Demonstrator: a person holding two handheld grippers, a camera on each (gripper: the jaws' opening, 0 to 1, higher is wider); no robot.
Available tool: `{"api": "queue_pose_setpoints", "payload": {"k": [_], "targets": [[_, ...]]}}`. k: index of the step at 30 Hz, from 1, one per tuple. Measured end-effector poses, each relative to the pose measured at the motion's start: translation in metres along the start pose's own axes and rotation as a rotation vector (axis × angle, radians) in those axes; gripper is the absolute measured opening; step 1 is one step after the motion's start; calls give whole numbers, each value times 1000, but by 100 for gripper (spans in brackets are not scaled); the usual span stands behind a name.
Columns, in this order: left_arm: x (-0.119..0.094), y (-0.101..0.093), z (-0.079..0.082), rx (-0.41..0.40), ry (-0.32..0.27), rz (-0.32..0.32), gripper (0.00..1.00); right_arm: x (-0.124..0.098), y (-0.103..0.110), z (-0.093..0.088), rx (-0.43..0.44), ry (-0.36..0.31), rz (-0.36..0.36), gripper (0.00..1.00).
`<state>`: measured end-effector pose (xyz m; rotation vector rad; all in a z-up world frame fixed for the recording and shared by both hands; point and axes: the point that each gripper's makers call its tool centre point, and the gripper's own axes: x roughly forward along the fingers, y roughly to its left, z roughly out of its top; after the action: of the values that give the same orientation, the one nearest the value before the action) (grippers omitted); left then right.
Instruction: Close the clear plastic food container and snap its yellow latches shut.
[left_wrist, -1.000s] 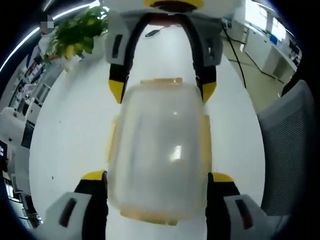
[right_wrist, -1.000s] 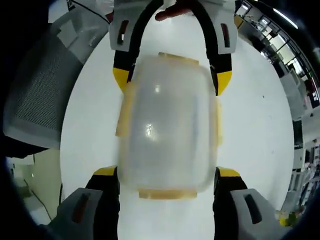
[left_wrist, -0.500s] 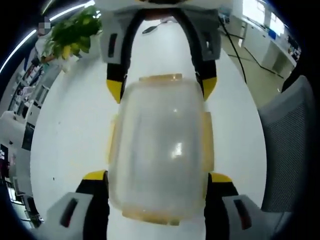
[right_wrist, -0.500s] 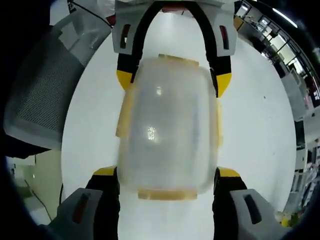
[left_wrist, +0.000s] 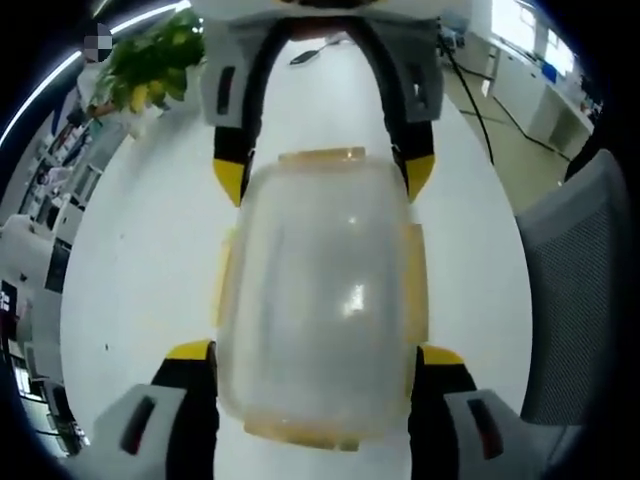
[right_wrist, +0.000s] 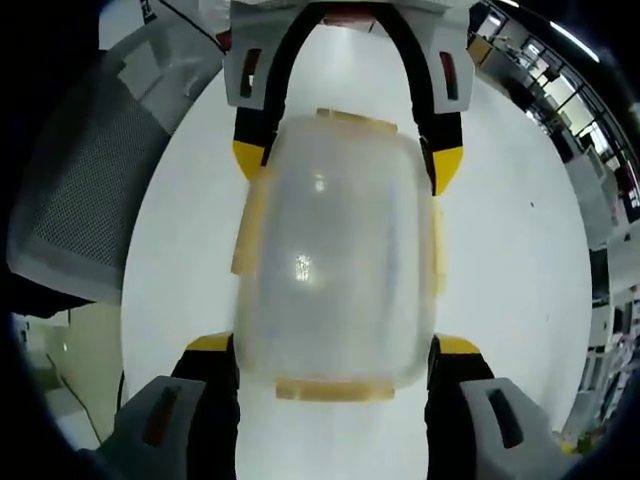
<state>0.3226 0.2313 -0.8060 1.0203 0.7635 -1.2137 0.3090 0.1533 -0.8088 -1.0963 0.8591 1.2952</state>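
With the clear container (left_wrist: 318, 300) at frame centre on the white table (left_wrist: 140, 270), lid seated, the left gripper (left_wrist: 312, 352) and right gripper (right_wrist: 335, 345) each straddle it wide open, gripping nothing; next, press the yellow latches (right_wrist: 434, 250) shut.

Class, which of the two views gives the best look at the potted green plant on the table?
The left gripper view: the green plant stands at the far end of the white table, upper left, leaves clearly visible. The right gripper view looks the opposite way, over the clear container toward a grey mesh chair.
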Motion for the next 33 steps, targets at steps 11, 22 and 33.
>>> {"api": "queue_pose_setpoints", "payload": {"k": [11,22,33], "targets": [[-6,0,-14,-11,5,6,75,5,-1,16,-8,-17,-4,74],[-14,0,-33,-30,7,13,76,12,-3,35,-24,-8,-3,75],[-25,2,-61,-34,18,17,76,22,-6,64,-24,-2,-14,75]]}}
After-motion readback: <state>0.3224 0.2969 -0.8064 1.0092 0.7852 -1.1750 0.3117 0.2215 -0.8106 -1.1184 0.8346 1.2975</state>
